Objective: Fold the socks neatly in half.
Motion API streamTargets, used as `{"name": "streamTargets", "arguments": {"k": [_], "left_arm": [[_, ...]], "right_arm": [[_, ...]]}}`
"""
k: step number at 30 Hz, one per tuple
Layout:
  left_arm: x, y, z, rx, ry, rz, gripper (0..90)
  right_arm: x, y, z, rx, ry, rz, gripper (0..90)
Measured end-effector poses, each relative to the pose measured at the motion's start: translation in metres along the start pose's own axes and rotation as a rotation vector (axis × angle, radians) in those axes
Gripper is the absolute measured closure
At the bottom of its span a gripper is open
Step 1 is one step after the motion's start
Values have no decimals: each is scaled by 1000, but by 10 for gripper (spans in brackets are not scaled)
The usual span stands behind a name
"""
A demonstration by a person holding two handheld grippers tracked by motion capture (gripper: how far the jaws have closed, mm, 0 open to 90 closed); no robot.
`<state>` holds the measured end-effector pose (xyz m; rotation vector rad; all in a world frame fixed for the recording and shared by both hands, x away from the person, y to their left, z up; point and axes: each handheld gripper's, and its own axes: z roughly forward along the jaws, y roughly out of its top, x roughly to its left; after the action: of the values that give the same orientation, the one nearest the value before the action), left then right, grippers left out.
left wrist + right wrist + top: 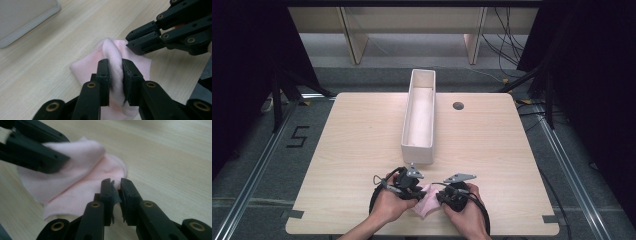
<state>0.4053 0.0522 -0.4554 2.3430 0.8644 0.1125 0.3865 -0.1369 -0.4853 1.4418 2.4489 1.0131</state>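
Note:
A small pink cloth [427, 205] lies near the table's front edge, between a person's two hands. My left gripper [115, 68] is shut on a raised fold of the cloth [111, 48], which stands up between its pads. From the right gripper view that same gripper [62, 161] holds the fold clear of the table. My right gripper [115, 185] stands at the cloth's [82, 190] flat near edge, its jaws almost together with only a thin gap. No pink shows between its pads. In the high view the left gripper [414, 192] and the right gripper [447, 198] point toward each other.
A long, narrow white box [418, 146] stands open-topped at the middle of the wooden table [357, 145], running away from the hands. A round dark hole [458, 105] sits in the tabletop at the far right. Cables trail from both grippers.

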Motion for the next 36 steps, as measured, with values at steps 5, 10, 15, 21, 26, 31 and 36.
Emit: {"name": "streamTargets", "arguments": {"k": [5, 10, 15, 21, 26, 31, 36], "left_arm": [[-5, 3, 2, -10, -5, 19, 700], [-12, 6, 3, -59, -32, 27, 637], [-14, 9, -8, -159, -55, 44, 602], [-2, 4, -22, -156, -1, 60, 671], [-2, -9, -9, -96, -32, 75, 708], [-6, -14, -3, -70, -40, 87, 698], [-7, -20, -1, -31, 15, 115, 671]], "right_arm": [[-1, 1, -9, -27, -13, 1, 801], [-5, 3, -20, -56, -1, 10, 794], [-7, 3, -30, -64, 10, 39, 793], [-8, 5, -38, -84, -1, 35, 791], [2, 7, -35, -72, 49, 37, 776], [23, 11, -30, -62, 80, -26, 732], [22, 10, -14, -31, 22, -105, 735]]}}
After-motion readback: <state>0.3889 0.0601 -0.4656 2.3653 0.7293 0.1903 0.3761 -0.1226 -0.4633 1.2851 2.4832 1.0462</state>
